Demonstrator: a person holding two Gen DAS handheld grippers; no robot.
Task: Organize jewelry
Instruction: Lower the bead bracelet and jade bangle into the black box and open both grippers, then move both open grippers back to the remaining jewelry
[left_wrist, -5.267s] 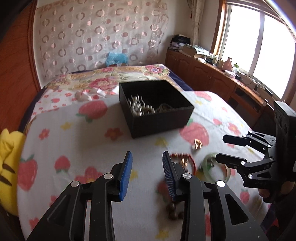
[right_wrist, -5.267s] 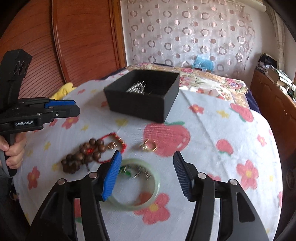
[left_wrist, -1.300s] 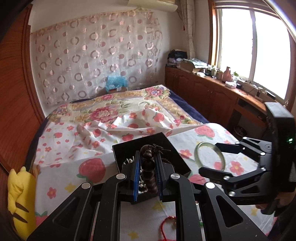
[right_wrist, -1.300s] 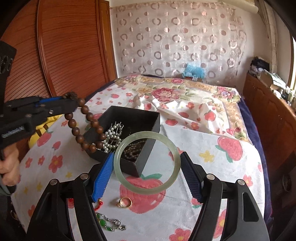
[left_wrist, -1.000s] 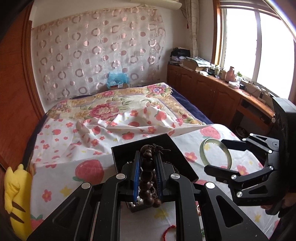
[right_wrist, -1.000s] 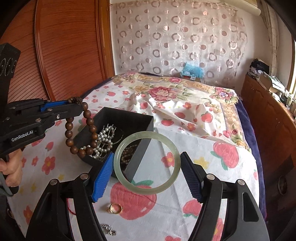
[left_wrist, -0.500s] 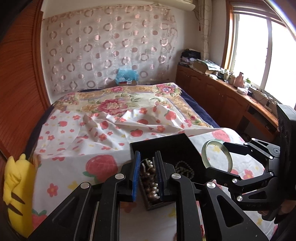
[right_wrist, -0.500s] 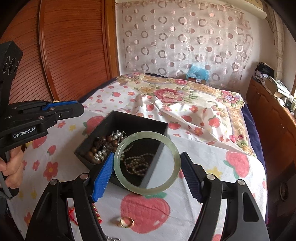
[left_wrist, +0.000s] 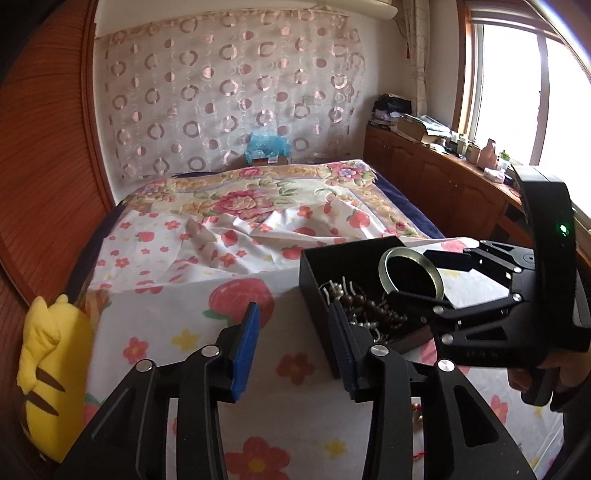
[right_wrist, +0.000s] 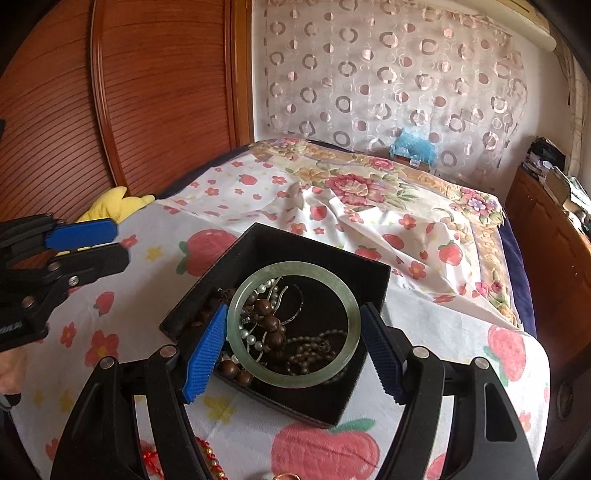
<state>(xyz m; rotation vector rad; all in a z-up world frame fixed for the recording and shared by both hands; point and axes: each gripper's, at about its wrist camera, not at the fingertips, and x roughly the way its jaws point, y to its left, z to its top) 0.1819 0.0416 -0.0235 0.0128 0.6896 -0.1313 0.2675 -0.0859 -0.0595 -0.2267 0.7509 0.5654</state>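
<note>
Jade bangle (right_wrist: 293, 325) over black box (right_wrist: 334, 400), probably clamped

Strawberry-print cloth (right_wrist: 424, 332) over table, black box (right_wrist: 369, 275) on it, red cord bracelet (right_wrist: 207, 458), gold ring (right_wrist: 286, 476)

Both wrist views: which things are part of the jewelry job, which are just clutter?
Job:
- jade bangle, gripped by right gripper
- black box
- wooden bead bracelet, in box
- pearl strand, in box
- left gripper, empty, jaws just opening

Lying about:
- yellow plush toy
- blue bag
</note>
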